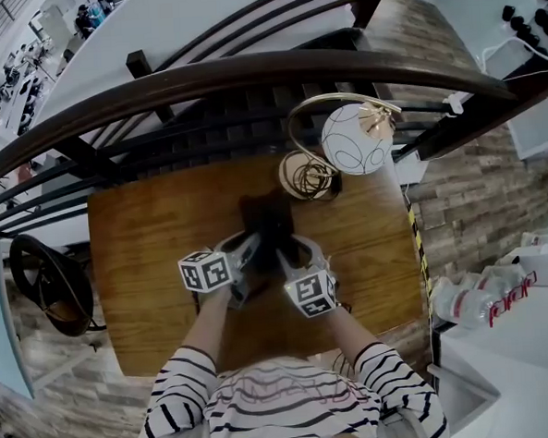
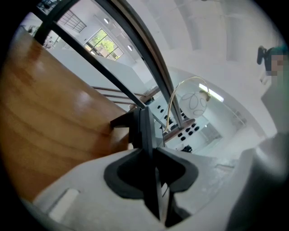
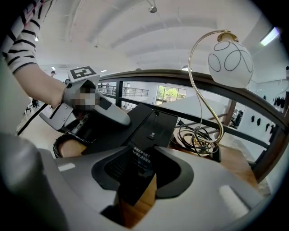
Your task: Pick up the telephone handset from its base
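Telephone handset [image 2: 144, 131] lying on its base [image 3: 153, 126], mid-table [image 1: 147, 258].
I am clamping the base in the wide-set right gripper [image 1: 299, 253] and the handset in the narrowed left gripper [image 1: 246, 252]; a shallow bite may slip, or the coiled cord [image 3: 58, 146] drag the base.

Setting reads as a staged domestic corner on an upper gallery of a large white hall. Evidence: the left gripper [image 1: 250, 247] and right gripper [image 1: 290, 254] both sit over a small wooden table [image 1: 138, 268]. Just beyond the right gripper stands a globe lamp [image 1: 355, 139] on a curved brass stem, cord coiled at its foot. Behind the lamp runs a dark curved railing [image 1: 201, 84]. Past it is an open drop to a lower floor [image 1: 24, 62] with people, too small to detail. Far ahead of the right gripper: high white ceiling, strip lights [image 3: 273, 36], big windows [image 3: 166, 94]. To its right: stone-look flooring [image 1: 476, 192], white wall panel [image 1: 536, 105] with black pegs, shrink-wrapped water bottles [image 1: 473, 298].
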Demonstrator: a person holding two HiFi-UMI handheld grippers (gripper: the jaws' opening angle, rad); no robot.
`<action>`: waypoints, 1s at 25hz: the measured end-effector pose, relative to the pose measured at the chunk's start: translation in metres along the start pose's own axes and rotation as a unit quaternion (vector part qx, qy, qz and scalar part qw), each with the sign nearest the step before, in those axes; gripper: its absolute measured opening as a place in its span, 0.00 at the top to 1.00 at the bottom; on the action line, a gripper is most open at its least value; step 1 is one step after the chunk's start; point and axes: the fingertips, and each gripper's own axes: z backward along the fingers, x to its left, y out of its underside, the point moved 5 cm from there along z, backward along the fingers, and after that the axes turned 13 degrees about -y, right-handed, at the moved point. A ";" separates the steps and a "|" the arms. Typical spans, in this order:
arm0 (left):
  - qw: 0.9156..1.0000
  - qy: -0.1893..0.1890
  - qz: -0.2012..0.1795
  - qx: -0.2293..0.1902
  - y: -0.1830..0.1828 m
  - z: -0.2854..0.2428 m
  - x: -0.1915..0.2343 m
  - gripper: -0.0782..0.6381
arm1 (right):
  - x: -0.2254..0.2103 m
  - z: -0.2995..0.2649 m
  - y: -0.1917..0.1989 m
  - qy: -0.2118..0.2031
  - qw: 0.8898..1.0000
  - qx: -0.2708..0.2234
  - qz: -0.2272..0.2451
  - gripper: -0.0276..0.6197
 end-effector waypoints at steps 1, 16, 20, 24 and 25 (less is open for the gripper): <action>1.000 0.000 0.003 -0.002 0.000 0.001 0.000 0.77 | 0.000 -0.001 0.001 0.000 1.000 0.001 -0.001 0.74; 0.999 0.030 0.038 -0.013 0.000 0.024 -0.014 0.79 | 0.000 0.003 0.000 -0.006 1.000 0.001 -0.011 0.74; 0.998 0.034 0.037 -0.026 -0.002 0.036 -0.020 0.79 | 0.001 0.005 -0.002 -0.007 1.000 0.005 -0.015 0.73; 0.998 0.036 0.028 -0.043 -0.003 0.053 -0.032 0.79 | 0.004 0.018 0.002 0.000 0.999 0.004 -0.034 0.75; 0.998 0.038 0.027 -0.049 -0.004 0.059 -0.036 0.79 | 0.006 0.024 0.003 0.001 0.999 -0.001 -0.038 0.76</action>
